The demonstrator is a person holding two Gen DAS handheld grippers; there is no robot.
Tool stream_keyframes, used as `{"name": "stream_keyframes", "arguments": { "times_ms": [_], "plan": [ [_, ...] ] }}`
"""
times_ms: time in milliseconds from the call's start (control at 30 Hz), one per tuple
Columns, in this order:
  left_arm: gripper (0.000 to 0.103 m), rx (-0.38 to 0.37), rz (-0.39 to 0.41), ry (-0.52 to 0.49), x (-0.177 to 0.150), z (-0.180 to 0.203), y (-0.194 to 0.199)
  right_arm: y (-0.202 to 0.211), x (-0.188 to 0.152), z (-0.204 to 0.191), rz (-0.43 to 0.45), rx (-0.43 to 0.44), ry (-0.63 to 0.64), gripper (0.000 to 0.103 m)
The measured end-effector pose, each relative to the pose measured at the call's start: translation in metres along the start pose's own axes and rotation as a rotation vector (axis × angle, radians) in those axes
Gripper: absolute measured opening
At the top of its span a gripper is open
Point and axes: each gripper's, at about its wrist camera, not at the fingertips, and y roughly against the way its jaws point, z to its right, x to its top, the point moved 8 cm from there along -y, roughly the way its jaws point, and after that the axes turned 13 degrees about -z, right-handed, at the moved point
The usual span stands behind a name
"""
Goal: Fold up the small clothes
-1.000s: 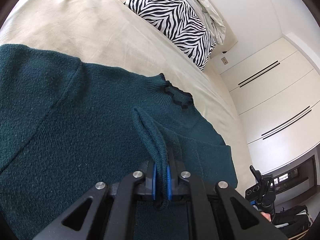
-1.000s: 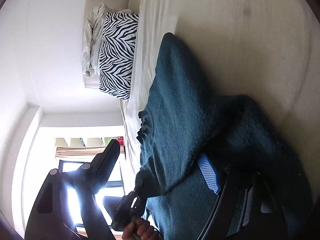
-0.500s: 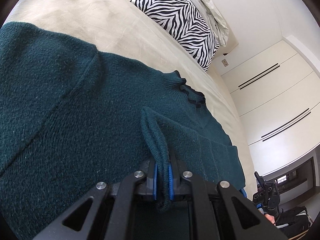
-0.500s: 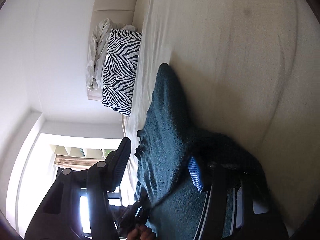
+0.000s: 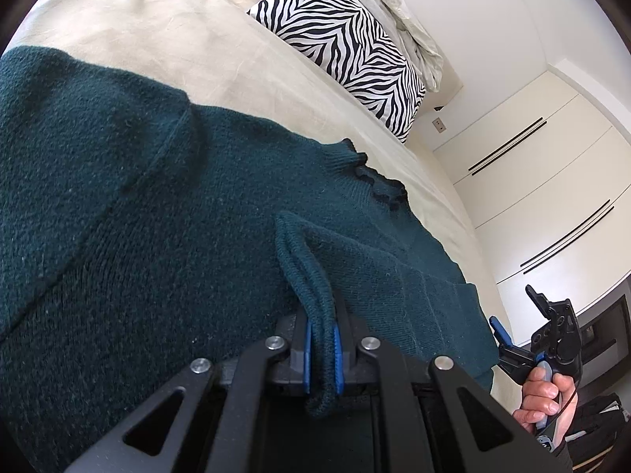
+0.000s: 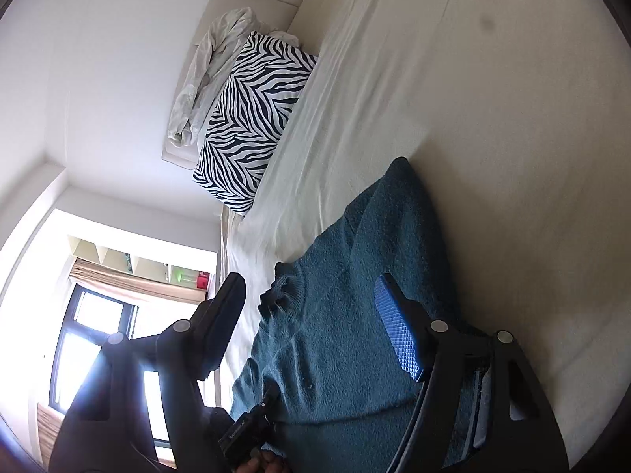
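A dark teal knit sweater lies spread on a cream bed sheet, with its ruffled collar toward the pillow. My left gripper is shut on a folded ribbed edge of the sweater, pinched between the blue pads. In the right wrist view the sweater lies under my right gripper, which is open with its fingers wide apart, one blue pad over the knit and nothing in it. The right gripper also shows in the left wrist view, held by a hand at the sweater's right edge.
A zebra-print pillow and a crumpled white cloth lie at the head of the bed. White wardrobe doors stand to the right. A window shows in the right wrist view. Bare sheet stretches beyond the sweater.
My right gripper has opened, let go of the sweater and drawn back from it. My left gripper has kept its hold on the ribbed edge and moved a little lower over the sweater.
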Motion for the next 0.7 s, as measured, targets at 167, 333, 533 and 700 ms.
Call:
{"name": "stream_keyframes", "arguments": {
  "times_ms": [167, 333, 533, 700],
  "plan": [
    [0.013, -0.004, 0.004, -0.001, 0.0, 0.0, 0.0, 0.002, -0.01, 0.029, 0.025, 0.004, 0.039, 0.064],
    [0.016, -0.071, -0.019, 0.045, 0.001, 0.0, 0.01, 0.055, -0.045, 0.049, 0.071, -0.021, -0.015, 0.066],
    [0.084, -0.171, 0.2, 0.157, -0.01, -0.016, 0.124, 0.109, -0.103, 0.047, 0.105, -0.084, 0.02, 0.069],
    [0.083, -0.182, 0.435, 0.383, -0.046, -0.114, 0.243, 0.103, -0.148, 0.034, 0.06, -0.053, 0.04, 0.069]
  ]
}}
